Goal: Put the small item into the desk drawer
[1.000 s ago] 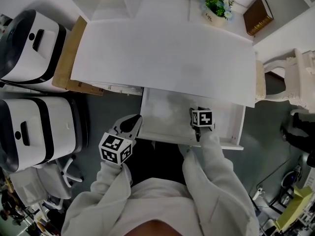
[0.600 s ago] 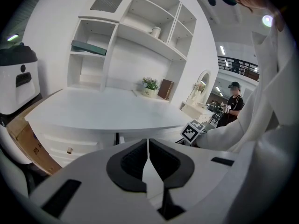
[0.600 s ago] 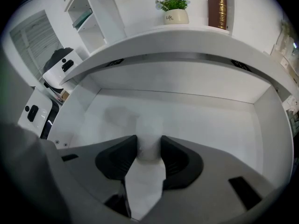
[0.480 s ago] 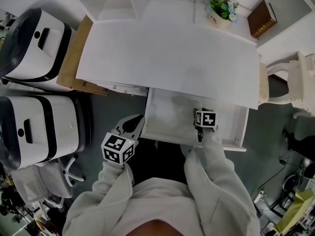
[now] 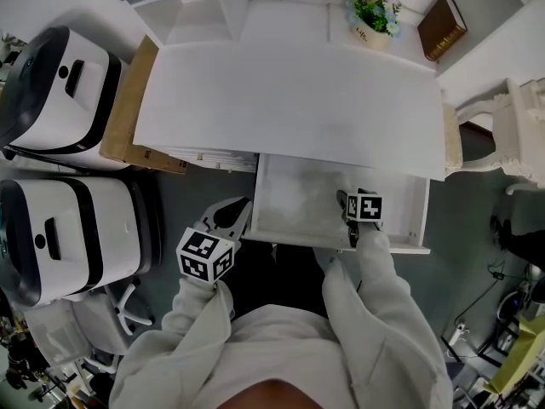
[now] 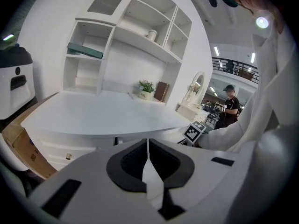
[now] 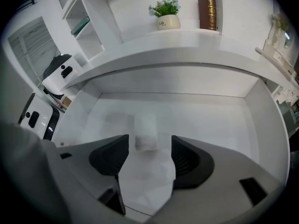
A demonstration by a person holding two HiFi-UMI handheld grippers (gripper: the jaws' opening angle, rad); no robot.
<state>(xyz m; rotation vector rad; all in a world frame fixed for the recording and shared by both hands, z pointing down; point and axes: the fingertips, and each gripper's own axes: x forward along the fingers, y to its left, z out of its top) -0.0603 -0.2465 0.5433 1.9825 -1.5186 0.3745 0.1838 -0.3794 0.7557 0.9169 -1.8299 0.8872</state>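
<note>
The desk drawer point(image 5: 294, 196) stands pulled out under the white desk top point(image 5: 289, 92). My right gripper point(image 5: 343, 199) reaches into its right half. In the right gripper view its jaws point(image 7: 149, 143) are opening, and a small white roll-shaped item point(image 7: 145, 126), blurred, lies between their tips on the drawer floor point(image 7: 205, 120). There are gaps on both sides of it and neither pad presses on it. My left gripper point(image 5: 233, 216) hangs just left of the drawer's front corner, shut with nothing in it point(image 6: 148, 146).
A potted plant point(image 5: 372, 14) and a brown book point(image 5: 444, 26) stand at the desk's back. Two white machines point(image 5: 64, 83) and a cardboard box point(image 5: 128, 109) stand to the left, and a white chair point(image 5: 498, 135) to the right. Shelves point(image 6: 131, 36) rise behind the desk.
My right gripper has stayed in the drawer and shifted slightly right. The left gripper has held its place beside the drawer.
</note>
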